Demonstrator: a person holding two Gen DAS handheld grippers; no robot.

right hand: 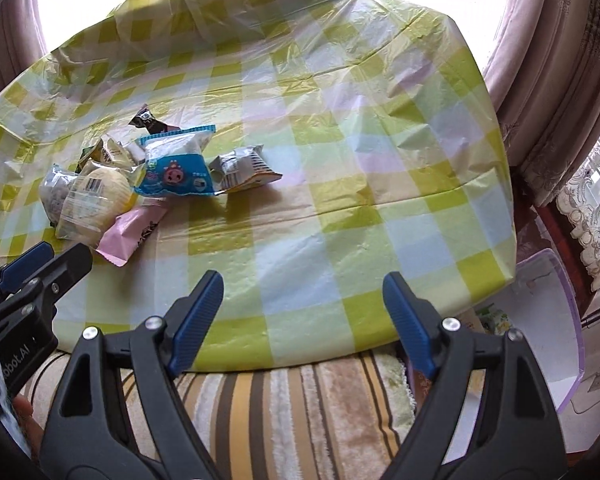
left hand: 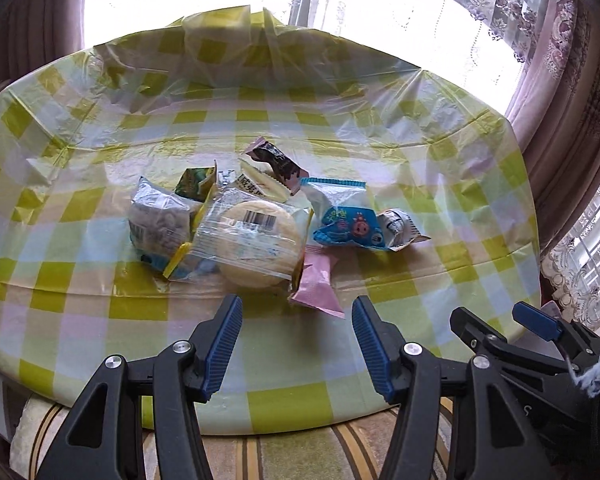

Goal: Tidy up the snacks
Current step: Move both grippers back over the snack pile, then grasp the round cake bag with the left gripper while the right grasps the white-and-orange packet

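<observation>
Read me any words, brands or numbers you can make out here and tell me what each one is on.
"Ge...obot.AI", middle letters hidden: white print on the left claw body, seen from the right wrist.
Chinese characters on the cream packet: partly covered, not readable.
Barcode on the round cake wrapper: digits too small.
Blue pig packet: print too blurred.

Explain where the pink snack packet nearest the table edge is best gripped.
Probably the pink packet's near crimped end, approached from the table's front edge: it lies flat, pointing towards the open left hand-held gripper, its far end tucked under the round cake packet.
</observation>
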